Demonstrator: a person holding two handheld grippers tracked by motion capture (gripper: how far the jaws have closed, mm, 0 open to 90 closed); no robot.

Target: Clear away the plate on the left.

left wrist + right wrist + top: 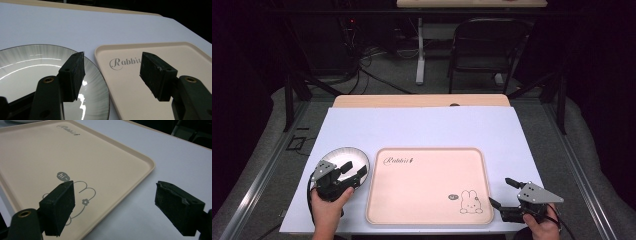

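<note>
Because your left hand-held gripper (348, 171) hangs released over the plate's (357, 156) right rim, jaws astride the gap to the tray (427, 210), a rim grasp looks intended; your right hand-held gripper (503, 193) waits released astride the tray's near corner on the surface (422, 127)

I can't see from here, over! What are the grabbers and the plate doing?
Left gripper open, jaws over the plate rim, nothing gripped. Right gripper open beside the tray. Tray bare, nothing in the way.
</note>
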